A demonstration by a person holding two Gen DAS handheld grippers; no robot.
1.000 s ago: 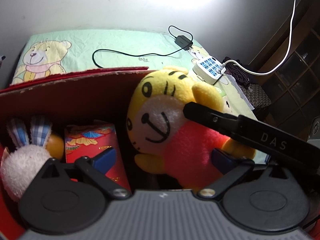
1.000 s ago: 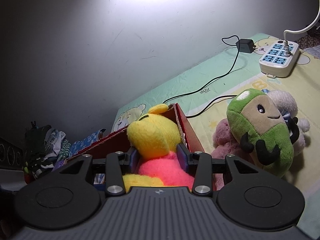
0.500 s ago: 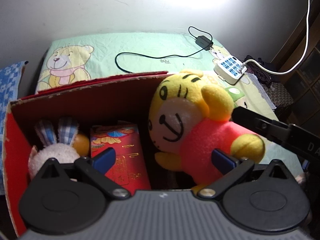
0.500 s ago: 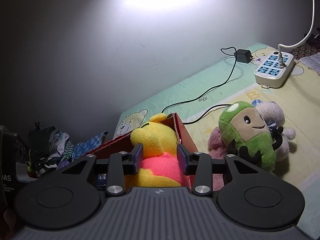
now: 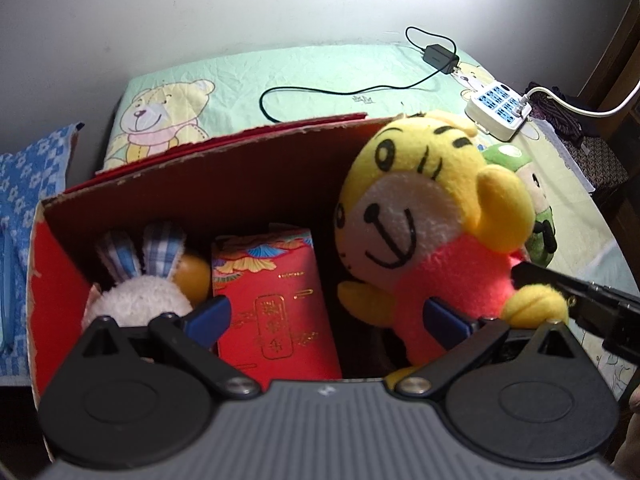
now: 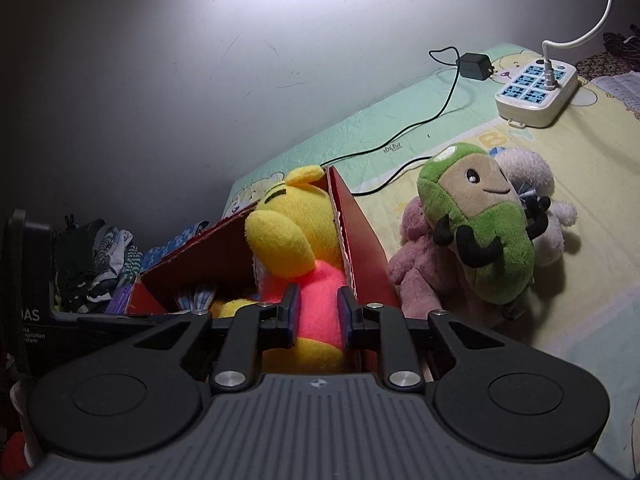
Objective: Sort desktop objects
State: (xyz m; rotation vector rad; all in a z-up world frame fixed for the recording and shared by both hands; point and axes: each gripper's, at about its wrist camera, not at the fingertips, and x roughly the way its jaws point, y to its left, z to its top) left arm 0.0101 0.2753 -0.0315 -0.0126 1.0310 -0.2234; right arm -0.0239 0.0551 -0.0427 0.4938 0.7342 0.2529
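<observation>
A yellow tiger plush (image 5: 424, 232) with a pink body hangs inside the right end of the red cardboard box (image 5: 224, 188). My right gripper (image 6: 318, 312) is shut on its pink body (image 6: 320, 300), and one of the gripper's fingers (image 5: 560, 284) shows at the plush's side in the left wrist view. My left gripper (image 5: 326, 316) is open above the box's near edge and holds nothing. In the box lie a white bunny plush (image 5: 136, 296), an orange ball (image 5: 192, 276) and a red packet (image 5: 276, 300).
A green plush (image 6: 480, 220), a pink plush (image 6: 416, 268) and a white plush (image 6: 532, 176) lie on the bear-print mat (image 6: 592, 168) right of the box. A power strip (image 6: 536, 92) and a black charger (image 6: 474, 66) with its cable lie farther back. A wall stands behind.
The right gripper has lowered the tiger plush deeper into the box's right end. The left gripper has drawn back and up, so more of the box shows.
</observation>
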